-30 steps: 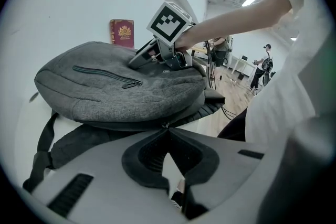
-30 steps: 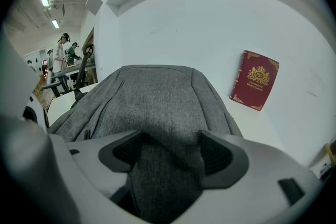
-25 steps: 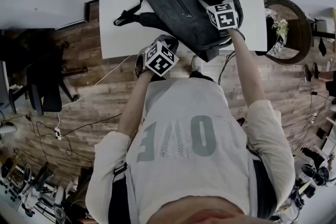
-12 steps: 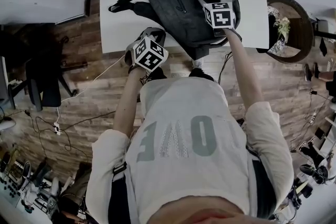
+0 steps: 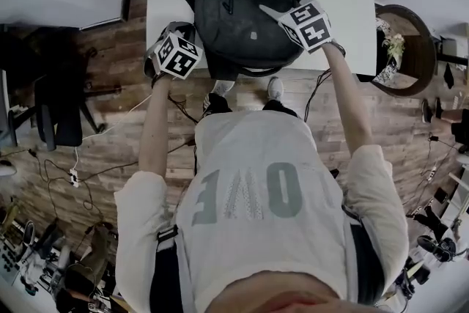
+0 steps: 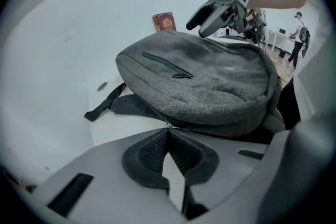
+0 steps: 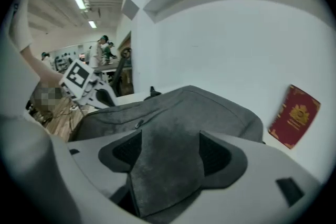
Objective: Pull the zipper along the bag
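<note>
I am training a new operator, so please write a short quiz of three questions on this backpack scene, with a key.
1. Multiple choice: what are the jaws of the left gripper closed on?
A) a black shoulder strap
B) the small metal zipper pull at the edge of the grey fabric backpack
C) a table corner
2. True or false: the jaws of the right gripper are empty.
3. Fill in: beyond the backpack stands a small dark red ______.

Key:
1. B
2. False: backpack fabric sits between them.
3. booklet
</note>
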